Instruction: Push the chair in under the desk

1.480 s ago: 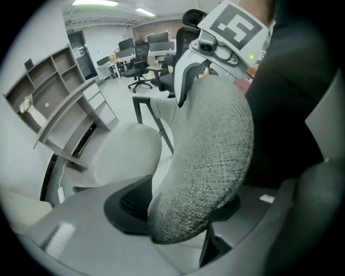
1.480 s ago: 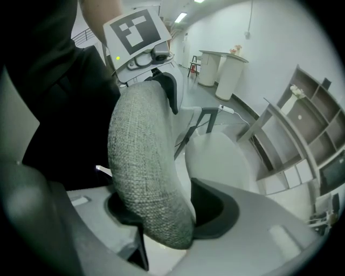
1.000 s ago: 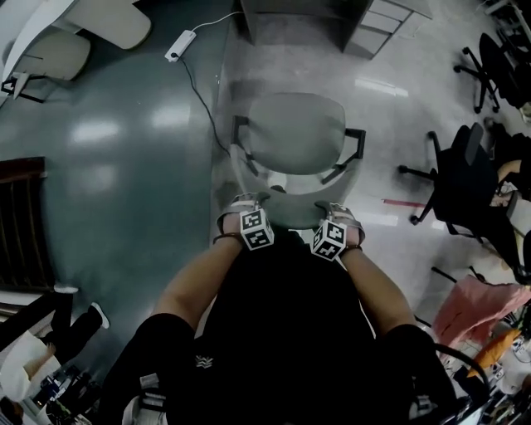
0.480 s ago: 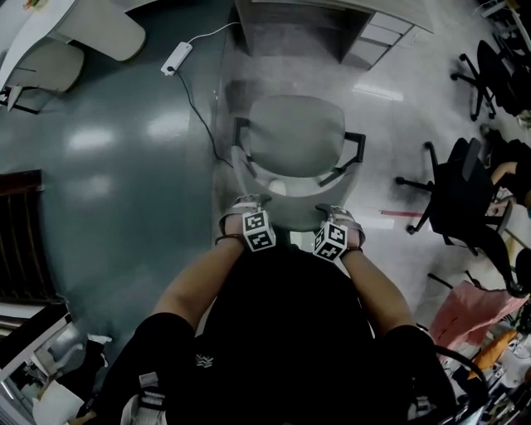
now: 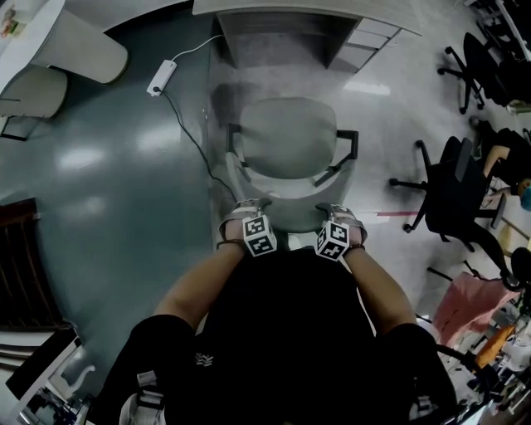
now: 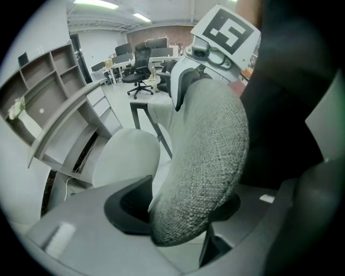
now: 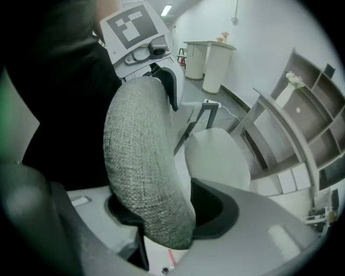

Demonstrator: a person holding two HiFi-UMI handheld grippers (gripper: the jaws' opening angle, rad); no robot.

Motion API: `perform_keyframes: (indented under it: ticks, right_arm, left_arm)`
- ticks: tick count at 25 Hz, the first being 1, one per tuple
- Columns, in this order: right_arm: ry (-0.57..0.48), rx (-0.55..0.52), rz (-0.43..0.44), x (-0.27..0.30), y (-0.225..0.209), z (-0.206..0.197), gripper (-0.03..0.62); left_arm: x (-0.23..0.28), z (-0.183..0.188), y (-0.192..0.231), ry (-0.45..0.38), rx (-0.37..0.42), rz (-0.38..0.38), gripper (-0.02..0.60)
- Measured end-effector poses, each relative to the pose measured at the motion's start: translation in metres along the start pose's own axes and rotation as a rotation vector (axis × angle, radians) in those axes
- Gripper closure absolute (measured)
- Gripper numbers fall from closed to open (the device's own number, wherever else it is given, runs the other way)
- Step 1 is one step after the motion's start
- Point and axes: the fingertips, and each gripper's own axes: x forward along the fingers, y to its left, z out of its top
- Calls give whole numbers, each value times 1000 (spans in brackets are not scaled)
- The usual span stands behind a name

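Office chair (image 5: 289, 137) stands directly ahead of the person. The desk (image 5: 282, 8) lies beyond it on the same line, so the push runs straight forward, away from the body. The seat stops short of the desk edge, with a strip of floor between them. Nothing of the chair is under the desk yet, as far as the head view shows. The opening below the desk (image 5: 278, 37) sits roughly in line with the seat.

Backrest (image 5: 290, 217) top edge runs left-right across the push line. The left gripper (image 5: 246, 217) takes it toward the left end and the right gripper (image 5: 338, 217) toward the right end. Neither is nearer — an even, two-handed hold.

- Left gripper (image 6: 183, 215): jaws spread wide and closed on the thick padded rim of the backrest (image 6: 205, 161), pads pressing front and back.
- Right gripper (image 7: 161, 215): the same, jaws well apart only because the backrest (image 7: 143, 156) fills them.

Materials: the backrest is coarse woven grey fabric over rounded padding, likely soft under the pads. The seat is pale, smooth and rounded. The armrests (image 5: 353, 141) are dark, thin and angular. The floor (image 5: 108, 166) is glossy, so I judge the chair should move easily. A white power strip (image 5: 158, 87) and its cable lie on the floor to the left of the chair.
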Motion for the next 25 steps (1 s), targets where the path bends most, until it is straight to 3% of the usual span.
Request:
perform_keyframes:
  ticks: [25]
  right_arm:
    - [-11, 17, -44, 39, -148, 40, 390]
  left_arm:
    - [21, 0, 164, 43, 16, 18, 327]
